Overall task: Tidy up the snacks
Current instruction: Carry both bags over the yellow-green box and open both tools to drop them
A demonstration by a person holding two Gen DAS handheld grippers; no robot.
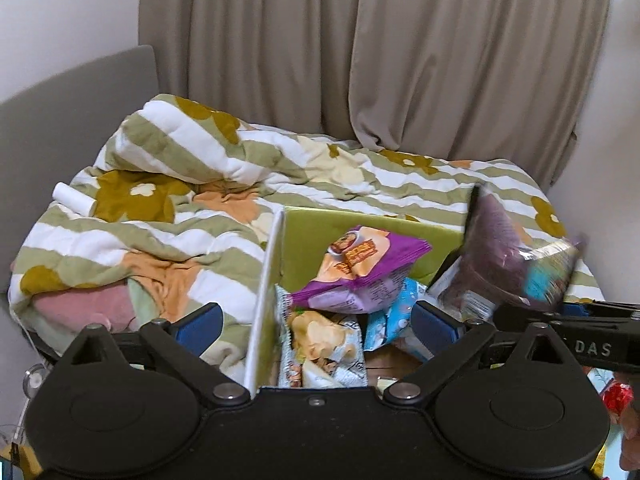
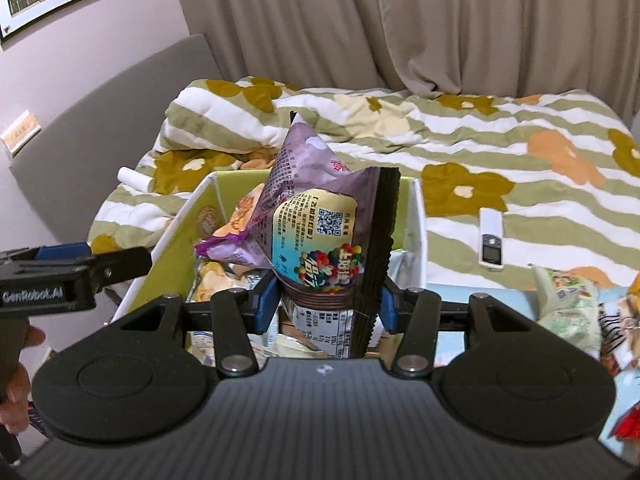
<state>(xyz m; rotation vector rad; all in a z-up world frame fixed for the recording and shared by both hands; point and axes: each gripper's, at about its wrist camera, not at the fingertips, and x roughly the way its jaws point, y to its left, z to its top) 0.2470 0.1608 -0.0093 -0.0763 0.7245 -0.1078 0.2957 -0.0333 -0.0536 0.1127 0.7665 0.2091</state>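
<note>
Left wrist view: left tool spread wide, empty, over green box on bed; box holds purple snack packet, pale packets.

Right wrist view: right tool grips dark purple snack bag, upright, long axis vertical, above box.

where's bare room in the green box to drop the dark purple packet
The green-lined cardboard box is bare along its far wall, behind the purple biscuit packet. A brown floor patch shows near the light blue packet. The near left corner is crowded by the silver chip packet. The dark purple snack packet sits between the right gripper pads.
</note>
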